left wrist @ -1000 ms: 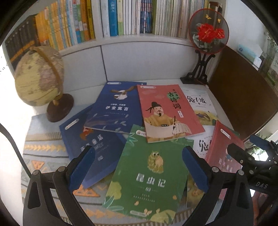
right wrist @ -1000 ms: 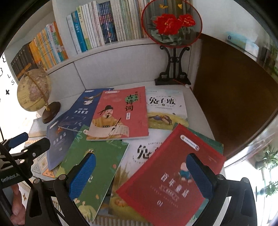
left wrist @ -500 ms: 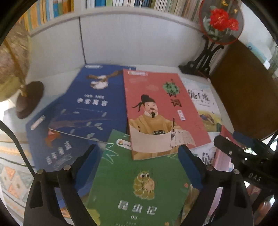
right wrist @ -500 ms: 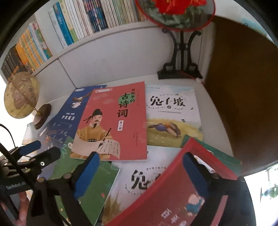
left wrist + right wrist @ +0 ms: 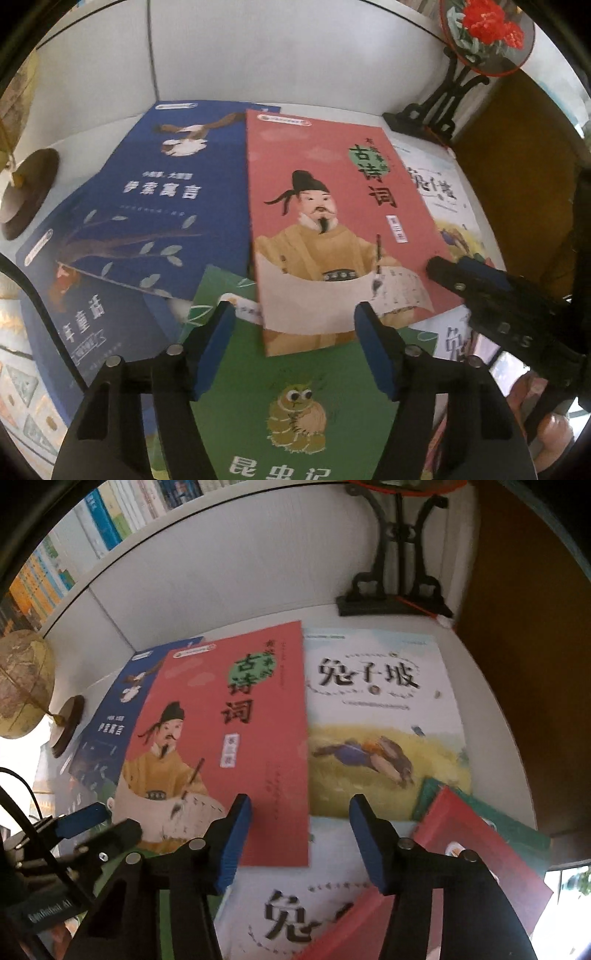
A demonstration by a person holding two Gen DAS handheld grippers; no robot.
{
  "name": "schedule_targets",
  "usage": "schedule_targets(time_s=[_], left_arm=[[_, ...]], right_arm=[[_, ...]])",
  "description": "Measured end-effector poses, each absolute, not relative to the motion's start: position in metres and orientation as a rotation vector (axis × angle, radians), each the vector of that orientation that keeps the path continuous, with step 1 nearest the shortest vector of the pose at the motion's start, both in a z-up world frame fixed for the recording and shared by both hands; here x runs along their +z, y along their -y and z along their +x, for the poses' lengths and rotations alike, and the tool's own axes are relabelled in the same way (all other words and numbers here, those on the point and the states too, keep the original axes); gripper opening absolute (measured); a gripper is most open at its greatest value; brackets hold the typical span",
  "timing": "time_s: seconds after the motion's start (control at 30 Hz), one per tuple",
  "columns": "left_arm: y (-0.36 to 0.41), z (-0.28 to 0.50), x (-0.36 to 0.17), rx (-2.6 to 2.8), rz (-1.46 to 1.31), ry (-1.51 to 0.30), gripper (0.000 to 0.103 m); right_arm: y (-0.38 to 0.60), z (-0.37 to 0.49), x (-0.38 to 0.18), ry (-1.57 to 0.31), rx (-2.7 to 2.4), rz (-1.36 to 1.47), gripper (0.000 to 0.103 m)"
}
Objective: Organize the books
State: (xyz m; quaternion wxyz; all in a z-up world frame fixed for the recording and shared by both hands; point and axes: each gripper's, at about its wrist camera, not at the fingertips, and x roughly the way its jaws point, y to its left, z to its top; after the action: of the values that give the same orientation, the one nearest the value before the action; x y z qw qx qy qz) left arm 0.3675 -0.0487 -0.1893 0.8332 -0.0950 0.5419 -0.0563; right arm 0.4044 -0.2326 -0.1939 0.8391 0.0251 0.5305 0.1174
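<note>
Books are all fanned out flat on the white desk [image 5: 476,672], w/ the pink poetry book [image 5: 343,225] lying on top of the pile, so using that as the ref point. It's a thin glossy softcover, rectangular, w/ a guy in a yellow robe on the front. Its near edge overlaps the green insect book [image 5: 295,406], and the dark blue fable book [image 5: 166,206] pokes out from under its left side w/ a second navy book [image 5: 88,325] lower-left of that. The white rabbit-hill book [image 5: 380,716] sits just right of the pink one, edges touching or nearly, can't tell which. Nearer than that there's a red book [image 5: 476,853] over a green cover. Left gripper [image 5: 295,347] hovers over the pink book's near edge, blue flat pads [image 5: 212,350] spread apart, nothing between them. Right gripper [image 5: 299,838] hovers at the pink book's near-right corner, pads [image 5: 371,843] also wide apart, holding nothing. Behind the pink book: black carved fan stand [image 5: 395,572]. Far left of it: globe [image 5: 22,683] on a round wood base.
</note>
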Motion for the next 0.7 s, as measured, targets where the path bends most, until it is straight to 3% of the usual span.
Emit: schedule_targets(time_s=[0.23,0.3,0.7], left_arm=[[0.044,0.361,-0.188,-0.189,-0.265,-1.117,0.057],[0.038,0.354,-0.186,-0.210,-0.301,-1.096,0.051],[0.068,0.273,-0.176,-0.327,-0.237,-1.127,0.051]], right_arm=[[0.221,0.407,-0.190,-1.130,0.307,0.047,0.047],[0.225,0.405,-0.187,-1.127,0.319,0.056,0.047],[0.246,0.324,-0.166,-1.165,0.328,-0.025,0.047]])
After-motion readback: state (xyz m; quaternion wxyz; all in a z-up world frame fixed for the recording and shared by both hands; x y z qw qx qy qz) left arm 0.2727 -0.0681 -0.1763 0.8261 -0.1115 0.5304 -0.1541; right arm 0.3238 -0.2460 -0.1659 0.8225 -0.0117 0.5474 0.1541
